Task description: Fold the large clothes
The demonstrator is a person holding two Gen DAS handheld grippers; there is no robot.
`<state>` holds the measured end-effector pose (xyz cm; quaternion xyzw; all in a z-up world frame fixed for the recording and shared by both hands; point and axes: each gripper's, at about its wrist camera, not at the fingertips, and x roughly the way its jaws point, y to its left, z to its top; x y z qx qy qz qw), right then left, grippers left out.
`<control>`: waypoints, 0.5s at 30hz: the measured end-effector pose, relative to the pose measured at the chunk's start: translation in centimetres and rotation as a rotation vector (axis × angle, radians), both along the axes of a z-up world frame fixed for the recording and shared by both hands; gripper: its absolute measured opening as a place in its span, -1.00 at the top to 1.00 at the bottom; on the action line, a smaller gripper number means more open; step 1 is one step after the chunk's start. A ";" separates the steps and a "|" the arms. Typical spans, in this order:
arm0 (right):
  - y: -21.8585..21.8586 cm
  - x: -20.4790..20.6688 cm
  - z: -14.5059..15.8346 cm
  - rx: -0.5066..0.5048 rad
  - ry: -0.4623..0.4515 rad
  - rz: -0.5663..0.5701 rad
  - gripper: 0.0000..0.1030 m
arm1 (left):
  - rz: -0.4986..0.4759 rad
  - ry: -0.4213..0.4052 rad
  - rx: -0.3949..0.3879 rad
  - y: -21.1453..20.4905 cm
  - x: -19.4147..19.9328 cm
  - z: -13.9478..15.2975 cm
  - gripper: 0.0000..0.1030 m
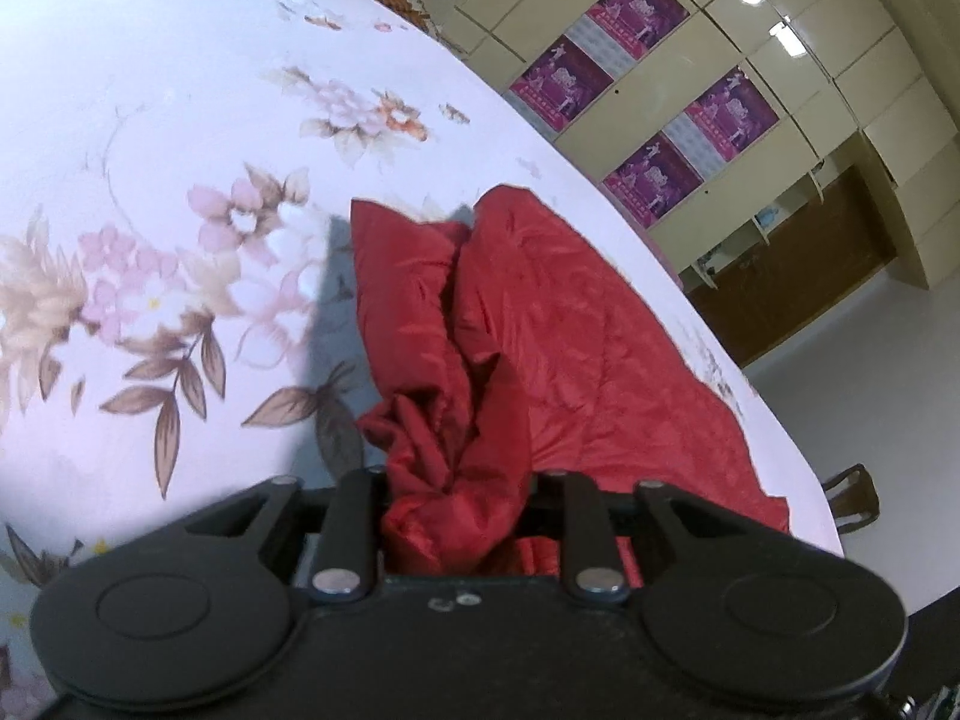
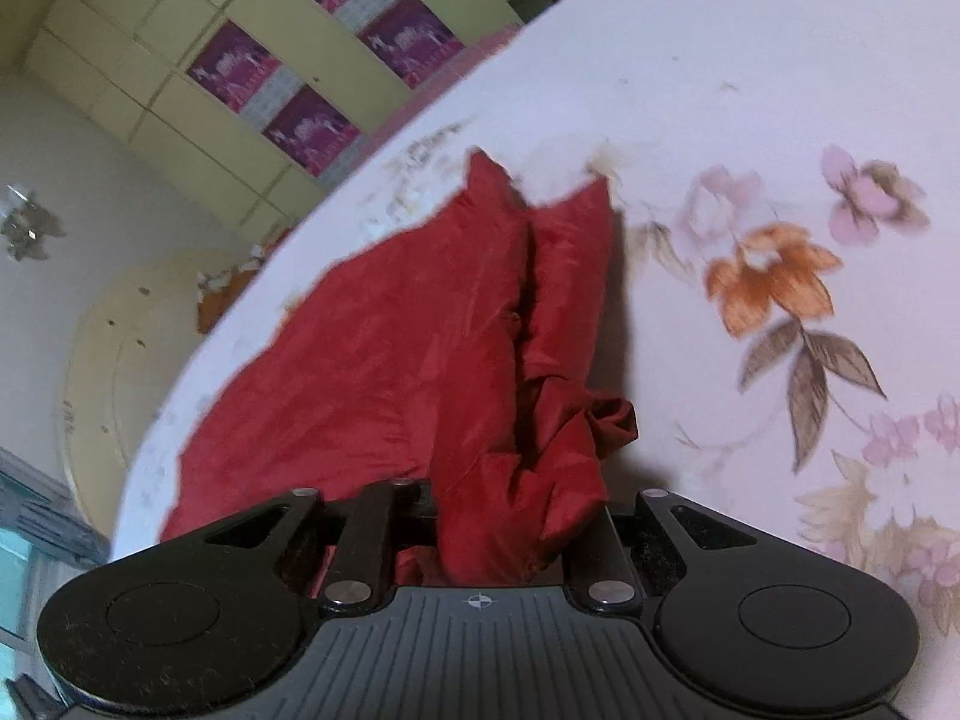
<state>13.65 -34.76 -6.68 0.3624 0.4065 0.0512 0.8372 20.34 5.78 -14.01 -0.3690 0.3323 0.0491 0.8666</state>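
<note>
A large red quilted garment (image 1: 570,360) lies on a floral-printed sheet (image 1: 180,150), close to the sheet's right edge in the left wrist view. One bunched end of it rises between the black fingers of my left gripper (image 1: 456,480), which is shut on it. In the right wrist view the same garment (image 2: 390,348) stretches away to the left. A gathered fold of it fills the jaws of my right gripper (image 2: 498,516) and hangs over one finger (image 2: 594,546). Cloth hides the pads of both grippers.
The floral sheet (image 2: 780,120) covers a wide surface whose edge runs just past the garment. Beyond it stand cream cabinets with purple posters (image 1: 648,90), a dark wooden recess (image 1: 798,264) and bare floor. A chair back (image 1: 852,501) shows below the edge.
</note>
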 end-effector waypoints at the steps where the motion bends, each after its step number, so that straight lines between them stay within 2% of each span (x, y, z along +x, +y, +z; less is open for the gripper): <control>1: -0.3 0.1 -0.5 0.016 0.006 -0.014 0.41 | 0.019 -0.012 -0.017 0.3 -0.4 -0.4 0.21; 3: -1.2 0.1 -0.9 0.076 0.001 -0.041 0.41 | 0.056 -0.052 -0.064 1.1 -1.6 -1.0 0.15; 4: -1.6 0.0 -0.8 0.074 -0.004 -0.050 0.39 | 0.066 -0.058 -0.055 1.4 -2.3 -0.9 0.12; 7: -3.5 -1.2 0.0 0.011 -0.017 -0.123 0.09 | 0.085 -0.044 -0.028 2.2 -3.9 -0.5 0.04; 8: -4.6 -1.8 0.3 -0.010 -0.019 -0.165 0.02 | 0.097 -0.038 -0.015 2.5 -4.5 -0.2 -0.08; 10: -6.4 -2.9 1.0 -0.062 -0.019 -0.236 0.02 | 0.154 -0.018 0.010 3.1 -5.7 0.6 -0.28; 11: -7.1 -3.4 1.6 -0.093 -0.022 -0.267 0.03 | 0.184 -0.012 0.016 3.5 -6.3 1.2 -0.19; 12: -7.7 -3.9 2.3 -0.093 -0.047 -0.276 0.03 | 0.214 -0.022 0.054 3.5 -7.1 2.2 -0.09; 13: -7.8 -4.2 3.1 -0.090 -0.078 -0.268 0.33 | 0.203 -0.058 0.112 2.9 -7.7 3.4 0.05; 14: -7.3 -4.2 4.1 -0.110 -0.104 -0.240 0.69 | 0.146 -0.099 0.162 1.9 -7.9 4.6 0.12; 15: -6.4 -3.8 4.8 -0.128 -0.119 -0.202 0.71 | 0.067 -0.120 0.199 0.5 -7.4 5.6 0.15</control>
